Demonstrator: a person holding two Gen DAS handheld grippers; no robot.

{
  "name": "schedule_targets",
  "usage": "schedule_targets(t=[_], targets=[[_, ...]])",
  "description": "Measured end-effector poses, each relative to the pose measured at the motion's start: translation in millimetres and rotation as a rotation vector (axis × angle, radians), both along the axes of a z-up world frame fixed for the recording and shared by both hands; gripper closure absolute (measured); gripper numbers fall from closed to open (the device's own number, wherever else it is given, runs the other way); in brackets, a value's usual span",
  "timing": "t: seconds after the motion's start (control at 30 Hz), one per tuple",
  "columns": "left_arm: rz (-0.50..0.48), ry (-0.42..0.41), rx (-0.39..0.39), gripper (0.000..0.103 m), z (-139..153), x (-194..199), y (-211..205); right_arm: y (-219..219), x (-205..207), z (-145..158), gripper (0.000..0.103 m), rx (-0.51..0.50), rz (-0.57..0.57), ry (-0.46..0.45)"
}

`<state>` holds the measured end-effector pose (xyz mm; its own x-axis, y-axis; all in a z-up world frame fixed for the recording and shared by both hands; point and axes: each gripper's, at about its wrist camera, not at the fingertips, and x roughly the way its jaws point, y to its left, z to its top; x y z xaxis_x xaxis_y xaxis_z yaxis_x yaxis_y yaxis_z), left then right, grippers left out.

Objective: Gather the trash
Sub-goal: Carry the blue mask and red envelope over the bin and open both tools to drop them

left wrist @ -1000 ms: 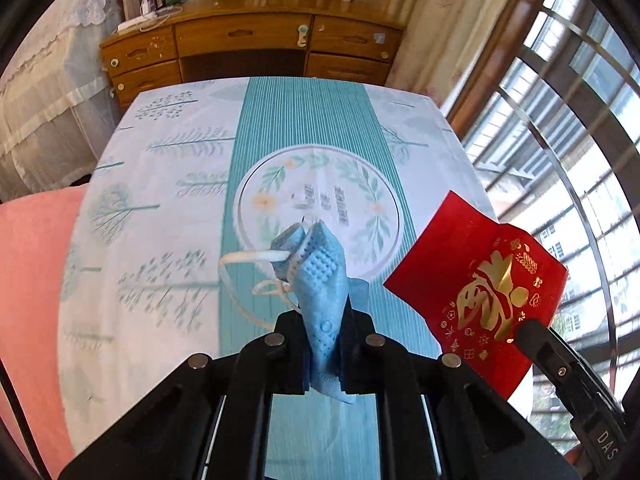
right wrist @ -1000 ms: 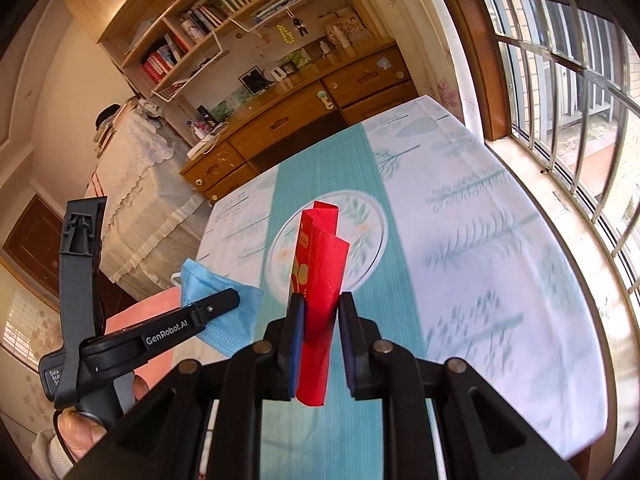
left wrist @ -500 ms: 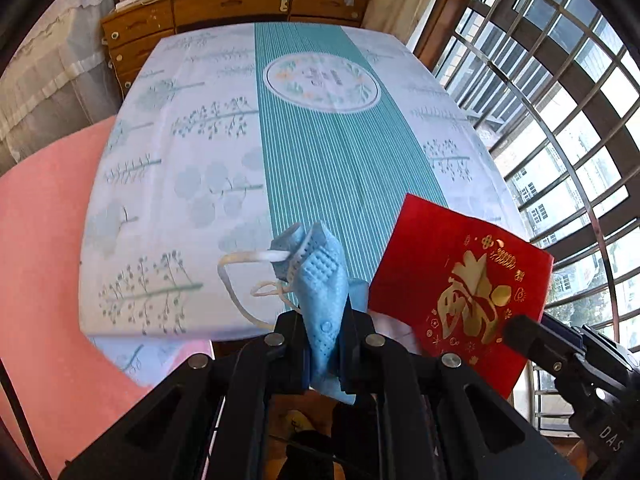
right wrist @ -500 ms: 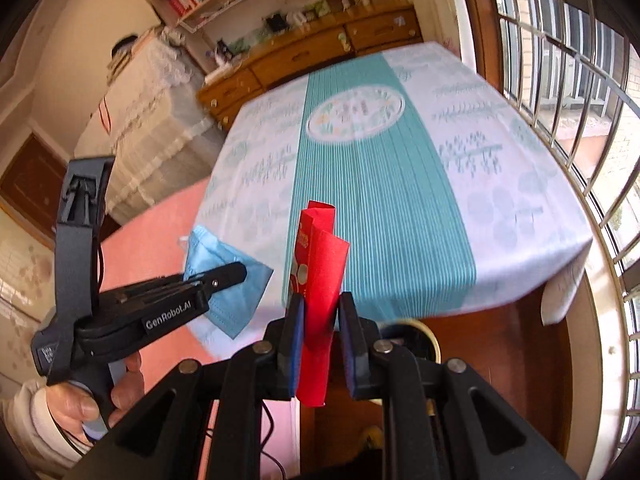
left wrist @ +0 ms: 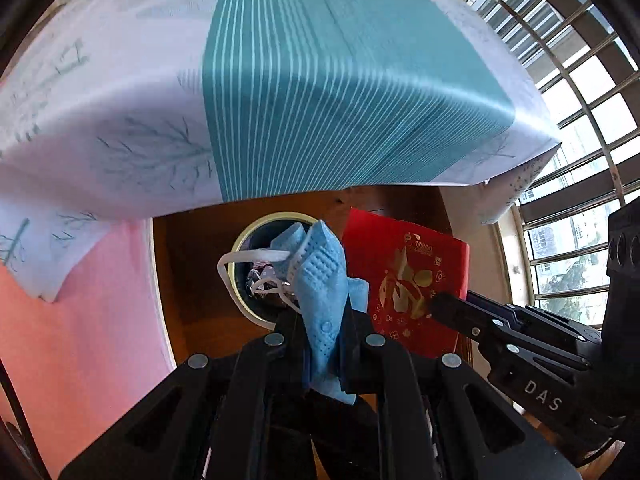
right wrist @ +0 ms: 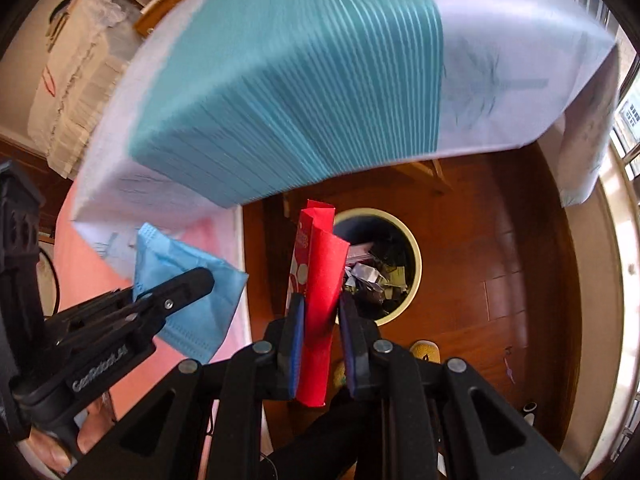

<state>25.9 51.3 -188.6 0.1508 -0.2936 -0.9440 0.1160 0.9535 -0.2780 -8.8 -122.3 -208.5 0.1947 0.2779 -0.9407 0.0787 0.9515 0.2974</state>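
My left gripper (left wrist: 322,320) is shut on a crumpled blue face mask (left wrist: 320,280) whose white ear loops dangle over a round bin (left wrist: 244,308) on the floor. The mask (right wrist: 180,284) and the left gripper (right wrist: 196,280) also show at the left of the right wrist view. My right gripper (right wrist: 320,308) is shut on a folded red envelope (right wrist: 320,264) with gold print, beside the cream-rimmed bin (right wrist: 414,248), which holds several scraps. From the left wrist view the envelope (left wrist: 404,276) hangs right of the mask, the right gripper (left wrist: 436,306) clamped on it.
The table's hanging cloth (left wrist: 320,100), teal stripes on white, overhangs just beyond the bin. A pink mat (left wrist: 80,300) lies to the left on the wooden floor (right wrist: 500,280). Barred windows (left wrist: 580,80) run along the right. A yellow slipper (right wrist: 426,350) sits near the bin.
Both grippers have dropped from above the tabletop to below its edge, still holding the mask and the envelope. The bin on the floor is now in view under them.
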Motion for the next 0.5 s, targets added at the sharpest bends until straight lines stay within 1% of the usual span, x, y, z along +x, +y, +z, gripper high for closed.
schedule_targets(t=[0.1,0.23,0.3,0.33,0.37,0.4,0.47,0.5], targets=[[0.034,0.030,0.009,0.096,-59.5,4.2,-3.2,-5.3,11.6,-63.1,0.086,-0.013,-0.001,0.027],[0.058,0.039,0.036,0.095,-130.0,15.4,-6.2,-6.6,27.6,-136.0,0.085,-0.030,0.015,0.044],[0.065,0.033,0.051,0.090,-157.5,20.4,-5.9,-7.9,33.4,-165.4,0.081,-0.026,0.019,0.050],[0.070,0.029,0.059,0.084,-171.7,24.4,-5.4,-8.1,37.1,-178.3,0.081,-0.020,0.020,0.054],[0.075,0.023,0.066,0.076,-182.7,26.7,-6.1,-7.8,40.4,-191.4,0.078,-0.018,0.023,0.066],[0.080,0.015,0.072,0.070,-194.2,29.1,-4.9,-8.0,44.6,-200.1,0.074,-0.025,0.022,0.072],[0.078,0.003,0.093,0.044,-207.4,32.7,-3.2,-5.5,49.1,-214.4,0.065,-0.043,0.021,0.075],[0.074,-0.003,0.105,0.038,-213.0,34.9,-3.2,-6.1,49.7,-218.8,0.055,-0.046,0.020,0.078]])
